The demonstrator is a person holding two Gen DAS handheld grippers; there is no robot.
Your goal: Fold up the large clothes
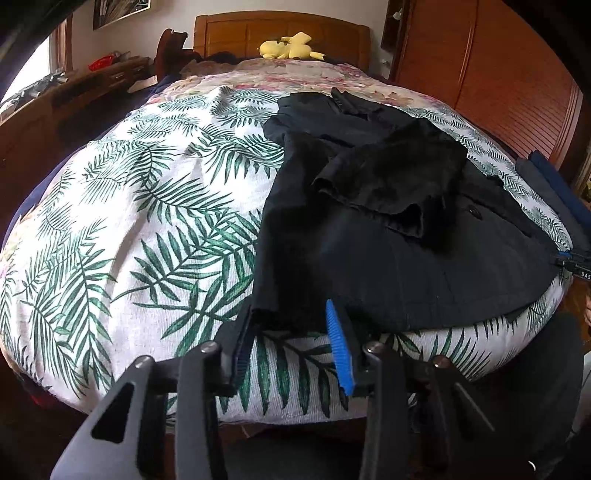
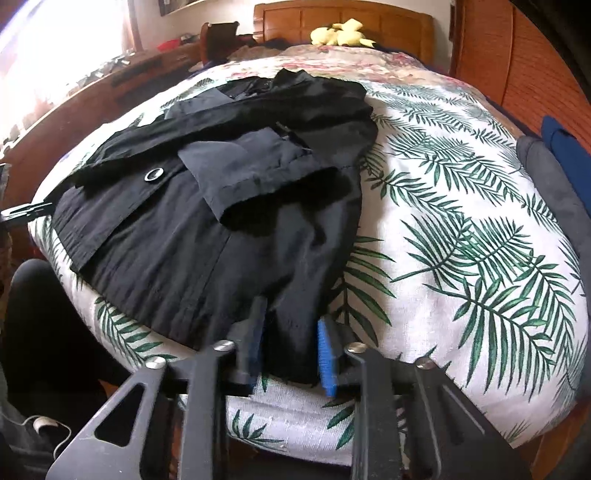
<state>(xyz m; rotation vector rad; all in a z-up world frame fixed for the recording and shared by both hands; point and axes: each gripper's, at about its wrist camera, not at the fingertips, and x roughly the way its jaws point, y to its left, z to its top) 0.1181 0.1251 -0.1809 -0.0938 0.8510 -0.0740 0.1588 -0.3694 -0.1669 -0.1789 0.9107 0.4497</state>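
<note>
Left wrist view: the coat (image 1: 388, 229) lies spread on the bed (image 1: 147, 221), filling the frame from 12 to 4 o'clock, both sleeves already laid across its middle, likely so the body can be doubled over next. Its near hem hangs at the bed's foot edge, within reach of both claws. The left claw (image 1: 291, 332), at 6 o'clock, is spread wide, its pads either side of the hem's left corner; the cloth sits in the gap, but I cannot tell whether the pads touch it. At 3 o'clock the tip of the other claw shows at the hem's far end.

In the right wrist view the coat (image 2: 207, 206) runs from 9 to 12 o'clock, a button (image 2: 153, 174) showing on its front. The right claw (image 2: 291, 339), at 6 o'clock, is partly open with the hem's right corner between its pads, not yet pinched, I judge. A yellow plush (image 2: 340, 35) rests by the headboard at 12 o'clock.
</note>
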